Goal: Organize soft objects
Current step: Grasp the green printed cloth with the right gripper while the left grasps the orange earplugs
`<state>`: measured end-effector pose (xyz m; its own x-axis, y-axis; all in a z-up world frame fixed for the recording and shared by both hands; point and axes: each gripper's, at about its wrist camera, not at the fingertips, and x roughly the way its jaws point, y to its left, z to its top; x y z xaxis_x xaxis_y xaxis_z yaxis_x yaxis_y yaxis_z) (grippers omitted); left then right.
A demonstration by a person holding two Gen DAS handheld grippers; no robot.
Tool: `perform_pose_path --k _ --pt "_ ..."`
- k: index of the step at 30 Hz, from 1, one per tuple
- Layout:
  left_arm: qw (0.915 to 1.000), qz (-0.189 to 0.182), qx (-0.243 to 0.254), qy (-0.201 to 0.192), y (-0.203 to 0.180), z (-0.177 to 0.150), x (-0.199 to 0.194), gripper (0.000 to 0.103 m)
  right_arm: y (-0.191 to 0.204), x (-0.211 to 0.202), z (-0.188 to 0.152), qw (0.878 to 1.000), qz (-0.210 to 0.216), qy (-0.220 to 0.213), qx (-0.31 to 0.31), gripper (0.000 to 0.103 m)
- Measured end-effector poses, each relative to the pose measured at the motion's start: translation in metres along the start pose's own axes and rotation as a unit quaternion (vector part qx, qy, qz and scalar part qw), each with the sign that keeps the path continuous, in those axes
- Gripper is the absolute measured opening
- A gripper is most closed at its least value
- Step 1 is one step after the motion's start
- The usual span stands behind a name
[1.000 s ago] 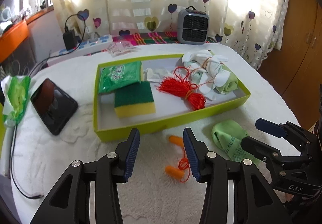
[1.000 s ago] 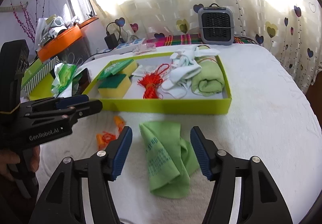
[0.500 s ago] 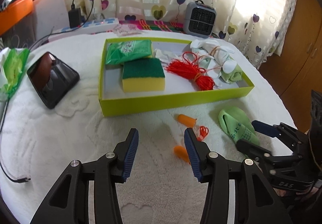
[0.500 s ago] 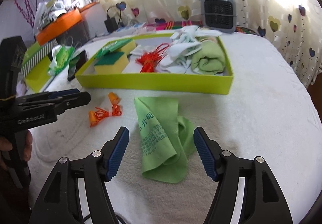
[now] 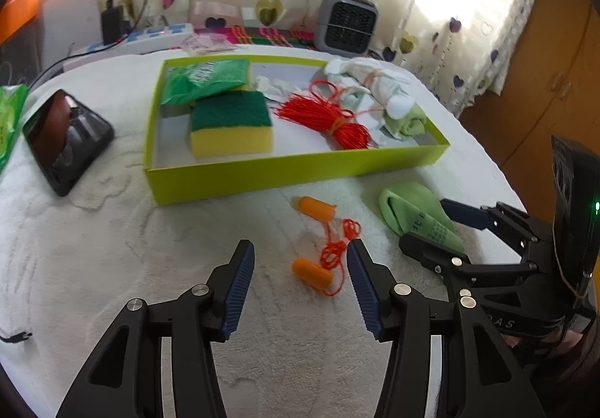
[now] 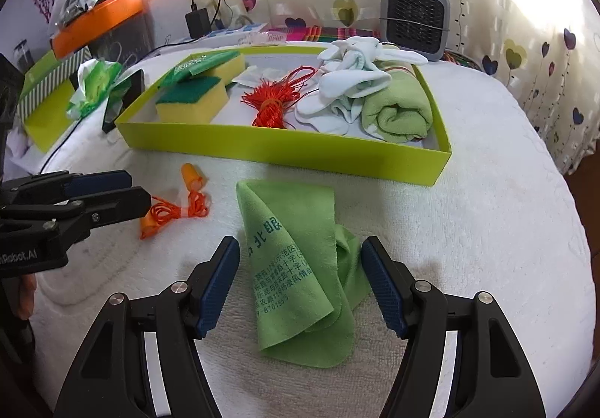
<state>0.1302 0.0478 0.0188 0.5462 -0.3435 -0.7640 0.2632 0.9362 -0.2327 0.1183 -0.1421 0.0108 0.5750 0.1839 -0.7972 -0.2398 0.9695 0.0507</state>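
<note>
Orange corded earplugs (image 5: 322, 249) lie on the white towel in front of a lime-green tray (image 5: 285, 170). My left gripper (image 5: 300, 268) is open and low over them, one plug between its fingers. A green printed cloth (image 6: 300, 260) lies crumpled to their right; my right gripper (image 6: 300, 279) is open, its fingers on either side of the cloth. The tray (image 6: 285, 151) holds a yellow-green sponge (image 5: 230, 125), a green packet (image 5: 204, 78), a red cord bundle (image 5: 330, 118), white socks (image 6: 352, 80) and a rolled green towel (image 6: 397, 110).
A black phone (image 5: 65, 136) lies left of the tray. A grey heater (image 5: 347, 24) and a power strip (image 5: 150, 39) stand at the back. A green tissue pack (image 6: 95, 84) and a striped box (image 6: 48, 87) are at the far left. Wooden cabinet at right.
Both grippers have moved forward and lower. The left one now brackets an earplug; the right one now flanks the green cloth. Nothing has been gripped.
</note>
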Motion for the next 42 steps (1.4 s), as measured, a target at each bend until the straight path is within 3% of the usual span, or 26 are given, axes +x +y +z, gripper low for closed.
perform_pose_path --k 9,19,25,36,42 --pt "0.9997 0.010 0.020 0.013 -0.010 -0.001 0.010 0.051 -0.003 -0.001 0.000 1.000 -0.011 -0.002 0.001 0.054" --pt "0.9952 0.065 0.071 0.017 -0.027 0.000 0.020 0.051 -0.010 -0.005 -0.001 1.000 0.004 -0.012 0.013 0.031" --pt "0.9954 0.071 0.064 0.015 -0.026 0.002 0.021 0.048 -0.014 -0.006 -0.001 1.000 0.015 -0.016 0.022 0.030" --pt "0.9948 0.088 0.049 0.008 -0.020 0.004 0.019 0.023 -0.019 -0.006 -0.002 0.999 0.029 -0.016 0.036 0.030" --pt "0.9954 0.085 0.044 0.005 -0.018 0.005 0.018 0.022 -0.020 -0.007 -0.002 0.999 0.031 -0.016 0.038 0.030"
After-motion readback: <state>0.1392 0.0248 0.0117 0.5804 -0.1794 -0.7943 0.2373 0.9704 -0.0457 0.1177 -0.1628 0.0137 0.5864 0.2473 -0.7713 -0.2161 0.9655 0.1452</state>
